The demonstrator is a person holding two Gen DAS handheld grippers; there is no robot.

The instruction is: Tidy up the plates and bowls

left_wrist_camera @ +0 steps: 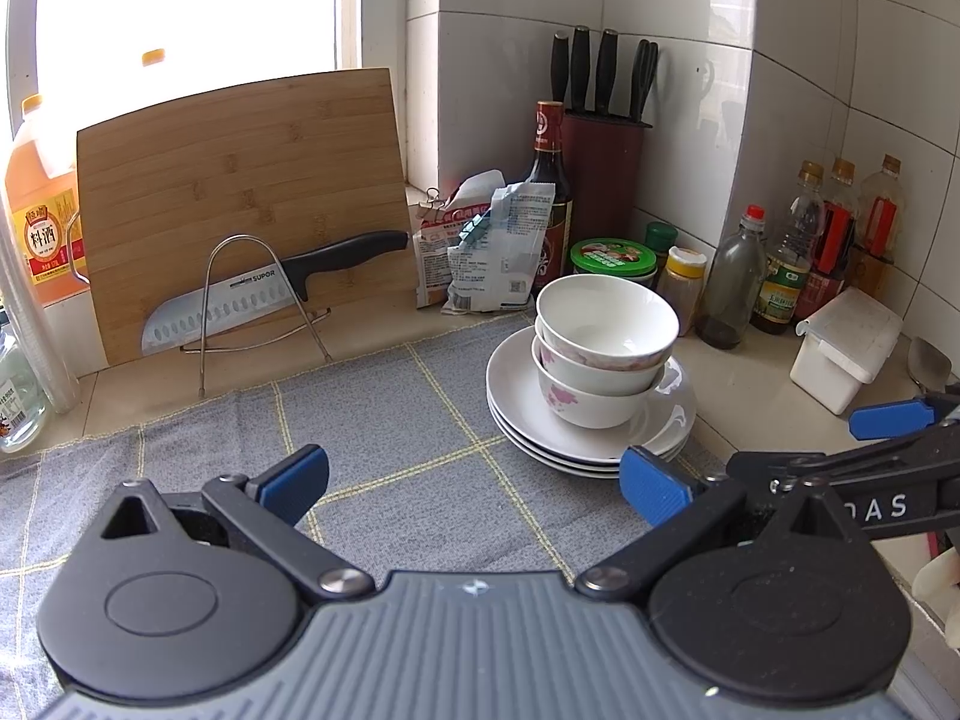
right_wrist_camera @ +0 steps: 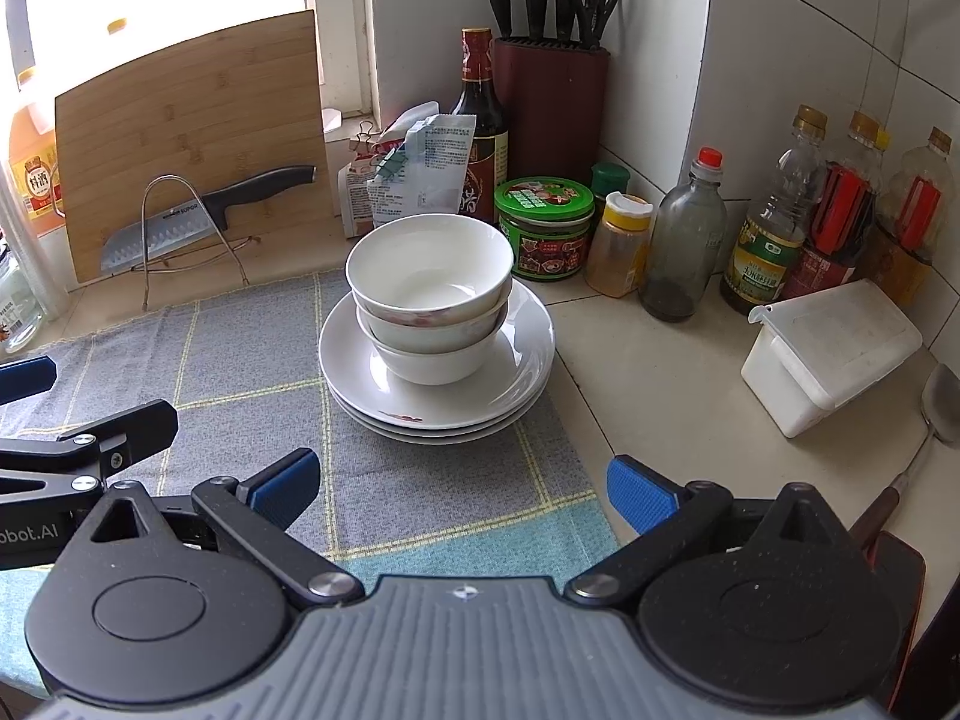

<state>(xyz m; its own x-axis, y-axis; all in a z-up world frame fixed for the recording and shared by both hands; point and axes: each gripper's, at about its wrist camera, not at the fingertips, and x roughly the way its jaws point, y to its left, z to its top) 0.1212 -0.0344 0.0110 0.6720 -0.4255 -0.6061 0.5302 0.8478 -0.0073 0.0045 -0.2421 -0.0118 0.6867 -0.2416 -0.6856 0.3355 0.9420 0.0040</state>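
Observation:
Three white bowls are nested on a stack of three white plates, at the right edge of a grey checked cloth. My left gripper hovers open over the cloth, in front and left of the stack, holding nothing. My right gripper is open and empty too, just in front of the stack. Each gripper shows in the other's view: the right gripper at the right edge, the left gripper at the left edge.
A cutting board and a knife on a wire rack lean at the back left. Sauce bottles, jars, a knife block and a white lidded box crowd the corner and right side. A spatula lies far right.

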